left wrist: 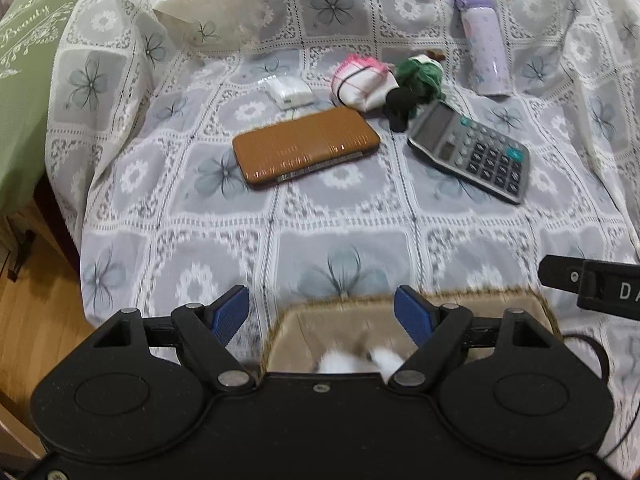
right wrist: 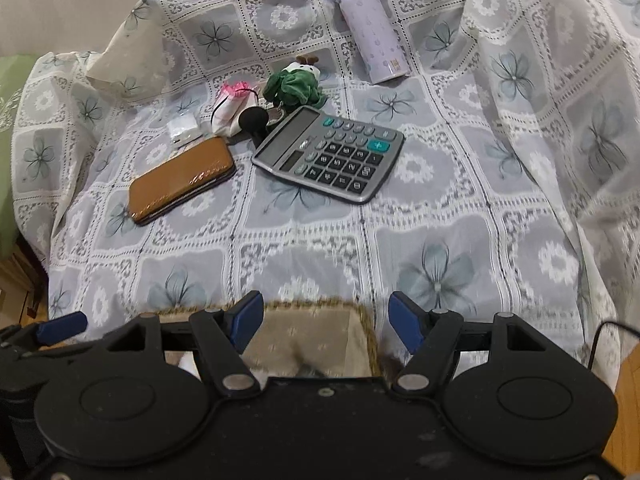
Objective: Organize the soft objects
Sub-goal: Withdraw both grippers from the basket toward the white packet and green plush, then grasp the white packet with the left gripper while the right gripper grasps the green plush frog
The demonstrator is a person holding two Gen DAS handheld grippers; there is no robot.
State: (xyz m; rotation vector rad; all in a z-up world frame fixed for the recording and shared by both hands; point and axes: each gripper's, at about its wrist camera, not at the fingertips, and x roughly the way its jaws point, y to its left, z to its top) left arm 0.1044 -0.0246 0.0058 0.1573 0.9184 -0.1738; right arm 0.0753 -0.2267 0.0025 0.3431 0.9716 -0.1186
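Both the left gripper [left wrist: 322, 312] and right gripper [right wrist: 326, 318] hover empty, jaws apart, above the woven basket [left wrist: 480, 294]; next likely target, the green plush toy [right wrist: 294, 82], lies well ahead beside the calculator [right wrist: 332, 154].

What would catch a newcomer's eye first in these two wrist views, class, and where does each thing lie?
Probably the grey calculator in the middle of the floral cloth, with the brown case to its left. Behind them lie a green plush toy and a lilac bottle on its side. Nearest, both open grippers hover over a woven basket.
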